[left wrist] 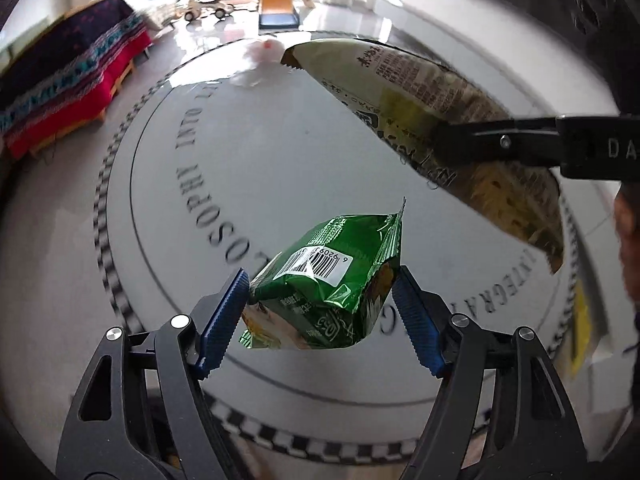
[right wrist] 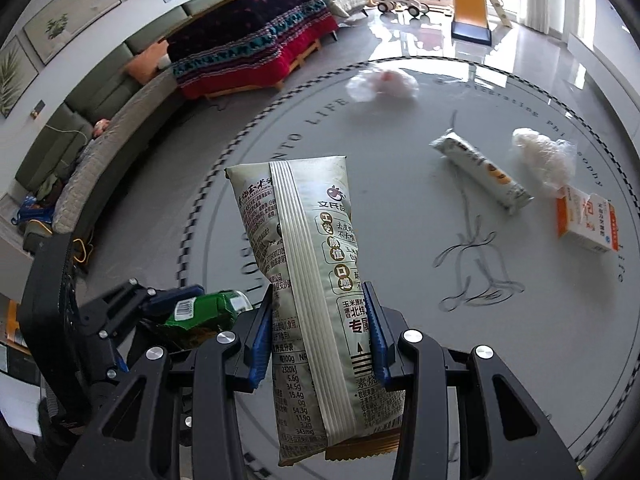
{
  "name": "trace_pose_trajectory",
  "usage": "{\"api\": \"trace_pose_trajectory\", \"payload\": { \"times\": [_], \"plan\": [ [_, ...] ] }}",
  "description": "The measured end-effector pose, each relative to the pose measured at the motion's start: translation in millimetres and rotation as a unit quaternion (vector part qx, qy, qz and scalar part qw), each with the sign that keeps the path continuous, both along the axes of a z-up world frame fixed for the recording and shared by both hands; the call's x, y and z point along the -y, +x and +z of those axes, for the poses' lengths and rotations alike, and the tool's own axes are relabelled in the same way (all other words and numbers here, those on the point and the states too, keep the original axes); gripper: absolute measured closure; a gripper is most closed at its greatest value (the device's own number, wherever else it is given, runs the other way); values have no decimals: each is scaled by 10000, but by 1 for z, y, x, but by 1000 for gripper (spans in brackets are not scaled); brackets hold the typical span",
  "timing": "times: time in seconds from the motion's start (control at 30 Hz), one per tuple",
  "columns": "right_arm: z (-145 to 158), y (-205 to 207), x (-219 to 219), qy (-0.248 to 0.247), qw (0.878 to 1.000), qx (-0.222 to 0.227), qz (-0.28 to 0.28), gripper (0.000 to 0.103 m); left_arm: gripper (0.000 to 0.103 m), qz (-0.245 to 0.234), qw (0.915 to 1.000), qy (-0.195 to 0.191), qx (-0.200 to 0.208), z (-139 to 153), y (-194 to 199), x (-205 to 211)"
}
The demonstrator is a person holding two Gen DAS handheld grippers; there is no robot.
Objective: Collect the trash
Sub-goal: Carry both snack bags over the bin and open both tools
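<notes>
My left gripper [left wrist: 322, 280] is shut on a crumpled green foil snack packet [left wrist: 332, 292], barcode side up, held in the air above the round grey table [left wrist: 240, 160]. My right gripper [right wrist: 318, 300] is shut on a tall beige corn-snack bag [right wrist: 304, 232] that stands upright between its blue pads. In the left wrist view that bag [left wrist: 420, 92] hangs at the upper right, clamped by the right gripper's black finger [left wrist: 500, 142]. From the right wrist view, the left gripper [right wrist: 172, 300] with the green packet [right wrist: 208, 306] sits low at the left, close beside the right one.
More litter lies on the table [right wrist: 440, 360]: a crumpled white plastic bag [right wrist: 382, 84] at the far edge, a long white wrapper [right wrist: 480, 170], a ball of clear plastic [right wrist: 544, 156] and an orange-and-white box [right wrist: 586, 224]. A sofa with a red blanket [right wrist: 256, 52] stands beyond.
</notes>
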State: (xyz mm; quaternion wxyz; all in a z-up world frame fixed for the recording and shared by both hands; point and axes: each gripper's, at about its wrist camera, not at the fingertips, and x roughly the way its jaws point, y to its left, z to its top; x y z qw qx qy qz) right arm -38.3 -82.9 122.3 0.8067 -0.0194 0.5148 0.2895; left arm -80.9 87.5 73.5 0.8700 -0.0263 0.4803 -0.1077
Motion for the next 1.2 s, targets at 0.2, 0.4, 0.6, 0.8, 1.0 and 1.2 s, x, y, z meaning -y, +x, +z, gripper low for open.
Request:
{"api": "trace_pose_trajectory", "payload": {
  "times": [0.2,0.4,0.6,0.8,1.0,1.2],
  "plan": [
    [10,-29,-18,71,9999,97,124,61,42,259,9978,-595,102,-3,-31,-26],
    [19,-63,-51,106,9987,194,459,61,45,517,9963,-623,295,0,-72,-56],
    [24,-97,-97,180,9950,229,952,61,45,814,9945,-489,435,8,-118,-83],
    [18,-137,-155,179,9861,191,1639,61,45,1509,9872,-208,465,9,-170,-128],
    [7,-175,-204,148,9754,59,2198,61,45,2141,9759,108,394,1,-224,-163],
    [-6,-209,-249,100,9627,-105,2700,61,45,2657,9638,114,180,-21,-262,-186]
  ]
}}
